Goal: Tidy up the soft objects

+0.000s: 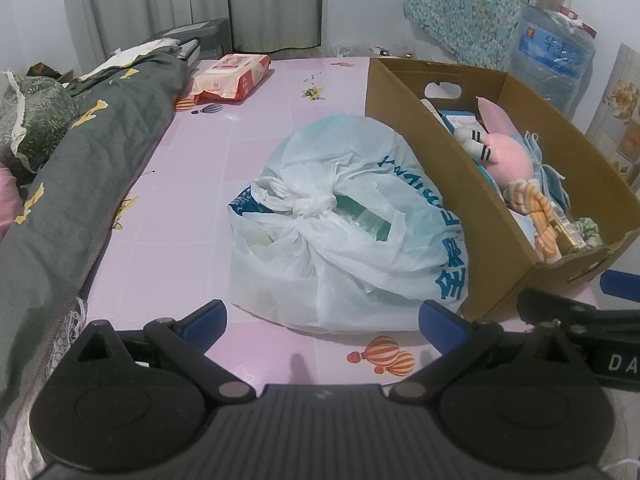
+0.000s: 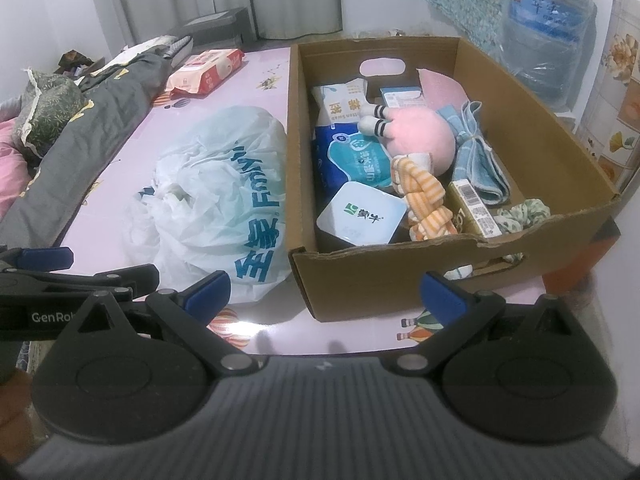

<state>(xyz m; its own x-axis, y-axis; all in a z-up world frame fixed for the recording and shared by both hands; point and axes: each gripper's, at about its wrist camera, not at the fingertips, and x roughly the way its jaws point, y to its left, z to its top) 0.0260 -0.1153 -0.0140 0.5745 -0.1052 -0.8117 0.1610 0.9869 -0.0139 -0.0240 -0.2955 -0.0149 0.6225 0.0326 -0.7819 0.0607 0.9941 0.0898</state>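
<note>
Two wrist views over a pink bed
Left faces the knotted bag (image 1: 344,232); right, close, the cardboard box (image 2: 400,280); both share them

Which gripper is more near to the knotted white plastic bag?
Left. The left gripper is open directly in front of the knotted white plastic bag. The right gripper is open before the brown cardboard box, with the bag off to its left.

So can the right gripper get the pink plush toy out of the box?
Probably yes. The right gripper is open and empty, just before the cardboard box, which has no lid. The pink plush toy lies on top, though an orange striped cloth rests against it.
</note>
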